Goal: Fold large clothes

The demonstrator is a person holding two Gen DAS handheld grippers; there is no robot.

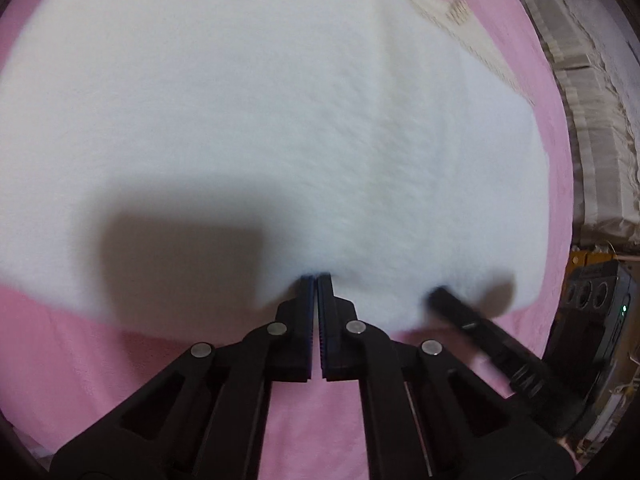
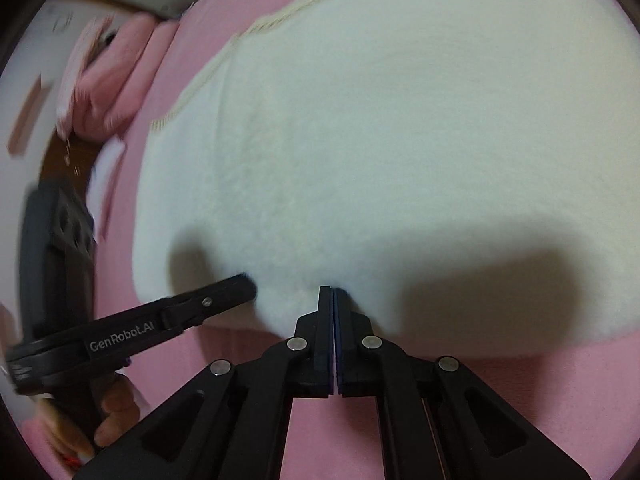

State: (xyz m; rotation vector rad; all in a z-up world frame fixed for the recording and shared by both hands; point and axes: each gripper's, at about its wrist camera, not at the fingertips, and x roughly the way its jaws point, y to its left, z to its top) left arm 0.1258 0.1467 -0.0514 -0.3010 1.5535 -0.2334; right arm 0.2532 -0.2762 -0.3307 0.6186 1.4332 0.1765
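The fluffy white fleece garment (image 1: pixel 256 120) is lying spread on the pink bed sheet (image 1: pixel 72 360), stretching away ahead of both claws, its long axis running crosswise to them. The left claw (image 1: pixel 316 280) and the right claw (image 2: pixel 333 292) are sitting side by side at its near hem, each pressed together and apparently pinching that edge, equally near for lifting it forward.

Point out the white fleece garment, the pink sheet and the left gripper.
white fleece garment (image 1: pixel 280 120): left wrist view, middle.
pink sheet (image 1: pixel 80 360): left wrist view, bare area.
left gripper (image 1: pixel 316 280): left wrist view, between fingertips.
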